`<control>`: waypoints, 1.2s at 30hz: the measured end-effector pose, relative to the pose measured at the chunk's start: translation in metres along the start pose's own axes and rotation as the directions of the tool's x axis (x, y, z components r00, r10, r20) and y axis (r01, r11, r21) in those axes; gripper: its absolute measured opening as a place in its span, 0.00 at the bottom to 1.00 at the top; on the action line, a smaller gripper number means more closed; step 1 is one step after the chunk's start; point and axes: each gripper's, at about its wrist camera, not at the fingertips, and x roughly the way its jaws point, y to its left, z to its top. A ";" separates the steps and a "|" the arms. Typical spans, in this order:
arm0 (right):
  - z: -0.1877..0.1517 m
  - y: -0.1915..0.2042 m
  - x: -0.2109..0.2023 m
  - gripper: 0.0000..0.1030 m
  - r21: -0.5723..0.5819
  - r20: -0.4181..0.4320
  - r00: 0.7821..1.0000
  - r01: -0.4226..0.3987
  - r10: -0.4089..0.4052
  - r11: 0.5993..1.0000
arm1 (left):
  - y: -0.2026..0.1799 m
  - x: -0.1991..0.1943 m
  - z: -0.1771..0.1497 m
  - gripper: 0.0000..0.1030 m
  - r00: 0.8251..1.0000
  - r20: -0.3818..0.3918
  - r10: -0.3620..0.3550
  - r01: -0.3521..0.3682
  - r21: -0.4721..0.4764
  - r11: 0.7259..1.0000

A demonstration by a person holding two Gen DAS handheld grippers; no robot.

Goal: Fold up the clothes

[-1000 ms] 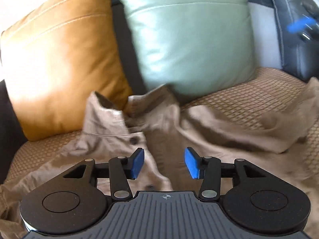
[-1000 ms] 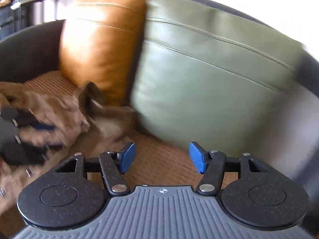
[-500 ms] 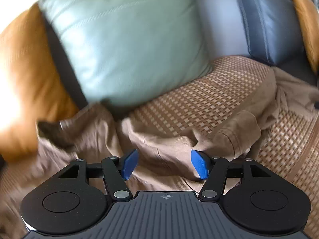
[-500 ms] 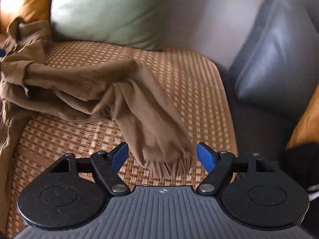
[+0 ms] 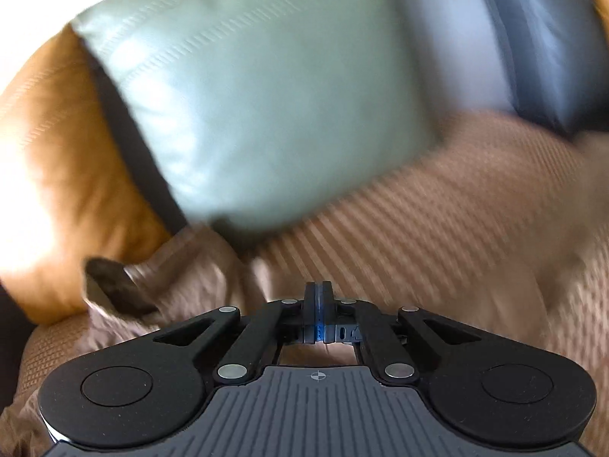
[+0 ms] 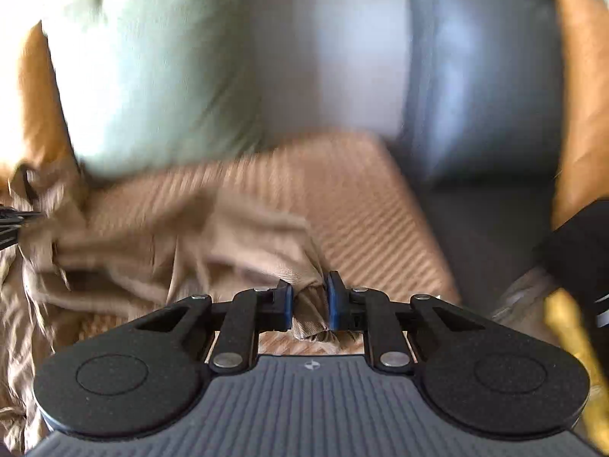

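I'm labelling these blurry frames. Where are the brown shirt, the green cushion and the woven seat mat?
brown shirt (image 6: 213, 251): right wrist view, on its rumpled sleeve.
green cushion (image 5: 266, 114): left wrist view, on the middle of its face.
woven seat mat (image 6: 365, 205): right wrist view, on a bare striped patch.

In the left wrist view, the shirt (image 5: 198, 266) lies crumpled on the sofa seat (image 5: 437, 198) at lower left, its collar just before the cushion at the left edge (image 5: 57, 175). A second cushion (image 5: 259, 106) stands behind it at centre, overlapping the first, and a third (image 5: 552, 38) fills the upper right. The left gripper (image 5: 319, 301) sits at bottom centre over the cloth.

In the right wrist view, the shirt spreads across the left half, a sleeve (image 6: 266, 251) running to the right gripper (image 6: 309, 301) at bottom centre, apparently between its jaws, though blur hides the contact.
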 end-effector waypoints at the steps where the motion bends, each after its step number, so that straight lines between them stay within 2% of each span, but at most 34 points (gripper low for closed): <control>1: 0.004 -0.011 -0.016 0.19 0.008 0.029 0.999 0.019 -0.019 1.000 | 0.002 0.002 0.010 0.00 1.000 0.000 0.000 0.000 -0.023 1.000; 3: 0.009 -0.030 -0.041 0.19 0.011 0.061 0.995 0.073 -0.073 0.997 | 0.003 0.004 0.025 0.00 1.000 -0.001 -0.012 0.012 -0.052 0.999; 5: 0.005 -0.045 -0.052 0.19 0.001 0.046 0.989 0.138 -0.138 0.990 | 0.003 0.004 0.033 0.00 0.997 -0.008 -0.074 0.074 -0.069 0.995; 6: 0.000 -0.051 -0.051 0.19 0.002 0.014 0.986 0.166 -0.166 0.986 | 0.004 0.002 0.035 0.16 0.992 -0.013 -0.122 0.121 -0.075 0.990; 7: -0.008 -0.056 -0.047 0.19 -0.006 -0.027 0.983 0.180 -0.180 0.984 | 0.004 -0.001 0.035 0.22 0.984 -0.017 -0.176 0.175 -0.072 0.982; 8: -0.017 -0.058 -0.042 0.19 -0.013 -0.066 0.982 0.178 -0.178 0.984 | 0.003 -0.006 0.034 0.34 0.976 -0.025 -0.217 0.215 -0.054 0.975; 9: -0.026 -0.057 -0.037 0.19 -0.022 -0.097 0.980 0.171 -0.173 0.985 | 0.001 -0.008 0.032 0.54 0.970 -0.041 -0.240 0.239 -0.026 0.971; 11: -0.045 -0.056 -0.027 0.19 -0.038 -0.159 0.974 0.158 -0.162 0.987 | -0.006 -0.010 0.028 0.66 0.963 -0.080 -0.256 0.259 0.035 0.965; 14: -0.068 -0.058 -0.023 0.19 -0.013 -0.202 0.968 0.148 -0.148 0.989 | -0.022 -0.004 0.025 0.71 0.955 -0.160 -0.250 0.264 0.073 0.962; 16: -0.075 -0.061 -0.025 0.19 0.017 -0.201 0.971 0.139 -0.133 0.990 | -0.029 0.009 0.025 0.71 0.936 -0.217 -0.275 0.287 0.025 0.958; 19: -0.078 -0.064 -0.033 0.19 0.027 -0.193 0.973 0.131 -0.123 0.991 | -0.039 0.030 0.026 0.71 0.919 -0.254 -0.301 0.293 -0.070 0.954; 23: -0.075 -0.062 -0.043 0.19 0.022 -0.173 0.978 0.118 -0.113 0.993 | -0.061 0.043 0.030 0.71 0.913 -0.276 -0.299 0.284 -0.095 0.954; 27: -0.076 -0.059 -0.047 0.19 0.003 -0.145 0.983 0.112 -0.110 0.994 | -0.070 0.042 0.040 0.72 0.923 -0.262 -0.283 0.261 -0.115 0.959; 30: -0.082 -0.060 -0.056 0.20 0.022 -0.105 0.989 0.111 -0.108 0.994 | -0.072 0.040 0.043 0.80 0.932 -0.248 -0.265 0.240 -0.128 0.962; 33: -0.087 -0.060 -0.056 0.20 0.034 -0.089 0.989 0.119 -0.115 0.992 | -0.079 0.048 0.045 0.80 0.933 -0.248 -0.260 0.226 -0.157 0.961; 36: -0.088 -0.059 -0.055 0.20 0.044 -0.078 0.988 0.134 -0.130 0.990 | -0.089 0.058 0.044 0.81 0.942 -0.249 -0.226 0.201 -0.119 0.972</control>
